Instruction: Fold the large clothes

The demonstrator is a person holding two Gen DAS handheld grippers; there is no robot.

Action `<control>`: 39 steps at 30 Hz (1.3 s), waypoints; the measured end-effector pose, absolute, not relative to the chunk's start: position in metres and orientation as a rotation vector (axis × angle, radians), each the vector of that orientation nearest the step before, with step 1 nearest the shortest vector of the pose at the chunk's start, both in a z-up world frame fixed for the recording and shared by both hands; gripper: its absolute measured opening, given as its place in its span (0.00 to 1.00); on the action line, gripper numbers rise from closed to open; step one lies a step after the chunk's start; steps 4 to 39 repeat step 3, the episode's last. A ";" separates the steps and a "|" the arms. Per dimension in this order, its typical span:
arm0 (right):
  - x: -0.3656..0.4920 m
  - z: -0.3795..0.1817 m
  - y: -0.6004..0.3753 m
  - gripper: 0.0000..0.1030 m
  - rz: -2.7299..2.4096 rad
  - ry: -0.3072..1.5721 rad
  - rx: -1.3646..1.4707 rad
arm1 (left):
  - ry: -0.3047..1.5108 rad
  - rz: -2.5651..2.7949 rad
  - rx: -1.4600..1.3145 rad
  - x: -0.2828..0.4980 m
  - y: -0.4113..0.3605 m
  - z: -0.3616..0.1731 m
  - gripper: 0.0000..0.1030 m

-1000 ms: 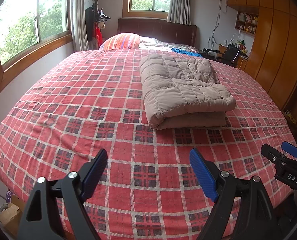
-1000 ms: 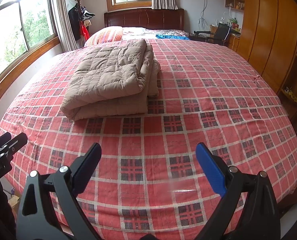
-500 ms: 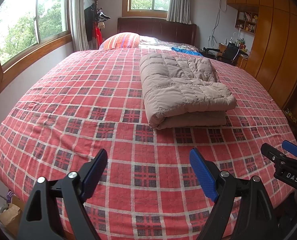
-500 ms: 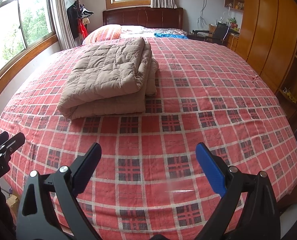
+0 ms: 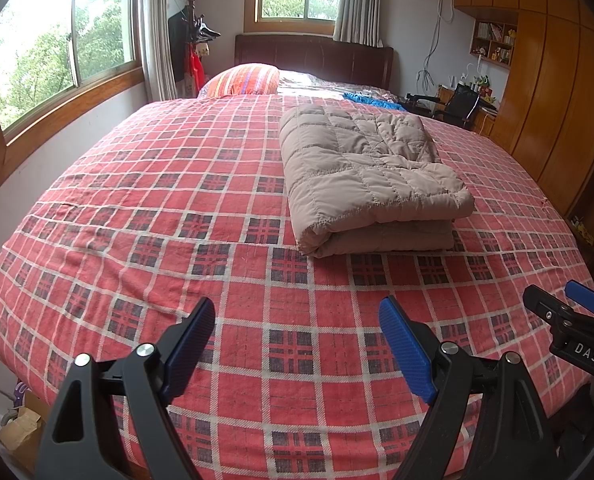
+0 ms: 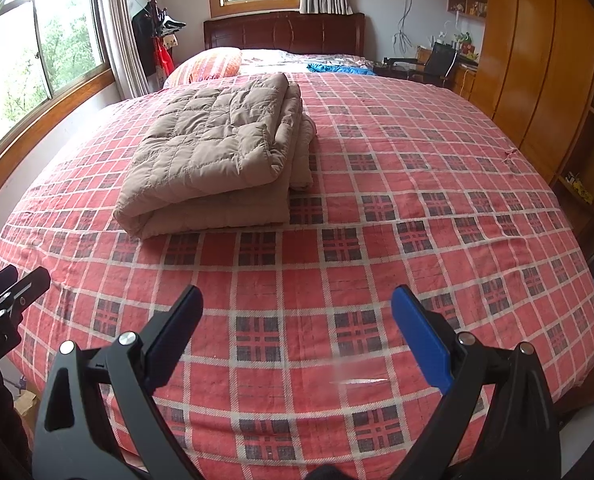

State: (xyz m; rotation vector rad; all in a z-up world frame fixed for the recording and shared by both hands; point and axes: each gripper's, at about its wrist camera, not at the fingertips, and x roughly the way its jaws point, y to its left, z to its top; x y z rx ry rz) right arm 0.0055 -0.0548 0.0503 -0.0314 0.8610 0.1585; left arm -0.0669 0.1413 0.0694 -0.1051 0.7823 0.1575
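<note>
The left tongs [image 5: 297, 344] and the right tongs [image 6: 297, 344] are both wide and hold nothing. They hang above the near edge of the red plaid bedspread [image 5: 137, 208]. The beige quilted garment [image 5: 369, 172] lies well ahead of them, apart from both, already in a neat thick bundle. I judge the folding is finished here. Any next move only needs small tidying of the loose layers on its right side [image 6: 303, 140].
</note>
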 end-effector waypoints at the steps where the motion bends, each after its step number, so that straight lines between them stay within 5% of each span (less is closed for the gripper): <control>1: 0.005 0.050 -0.055 0.92 0.159 0.861 -0.031 | 0.783 0.157 -0.105 -0.066 0.142 0.069 0.82; 39: 0.005 0.050 -0.055 0.92 0.159 0.862 -0.029 | 0.783 0.157 -0.104 -0.066 0.143 0.068 0.82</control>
